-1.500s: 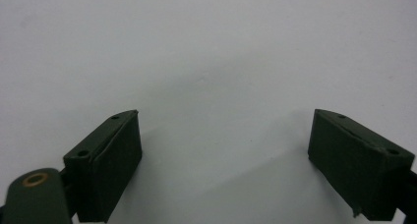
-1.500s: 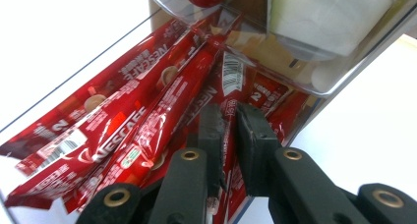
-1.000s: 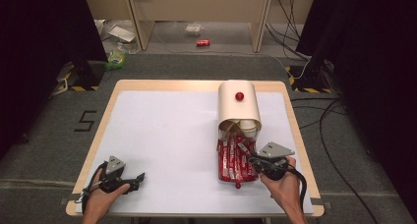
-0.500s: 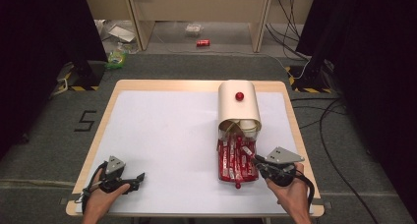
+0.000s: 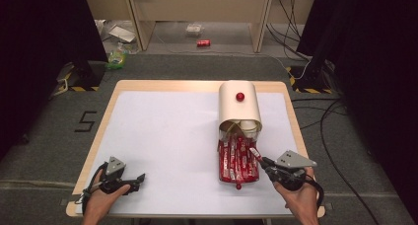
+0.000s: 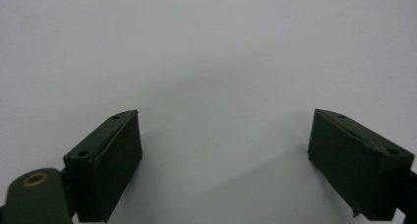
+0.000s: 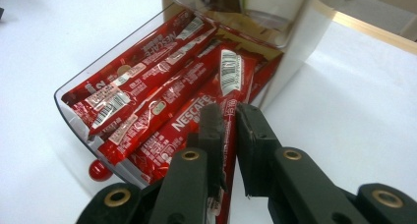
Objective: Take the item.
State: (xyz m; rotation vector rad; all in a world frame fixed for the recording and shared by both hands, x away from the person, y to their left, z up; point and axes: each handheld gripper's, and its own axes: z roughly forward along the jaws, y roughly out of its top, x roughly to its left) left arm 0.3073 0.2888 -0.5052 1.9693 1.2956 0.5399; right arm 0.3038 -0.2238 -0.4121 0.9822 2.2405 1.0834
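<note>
A clear drawer with a red knob is pulled out of a cream box and holds several red Nescafe stick sachets. My right gripper at the drawer's right side is shut on one red sachet, which runs edge-up between its pads and slants up out of the drawer. The left gripper rests near the table's front left corner; its jaws stand wide open over bare white table with nothing between them.
The cream box carries a red knob on top and lies along the right half of the white table. Cables trail over the grey floor right of the table. Litter and a red can lie on the floor beyond.
My right gripper has drawn back toward the front right with the sachet, lifting its end out of the drawer. The left gripper has stayed in place.
</note>
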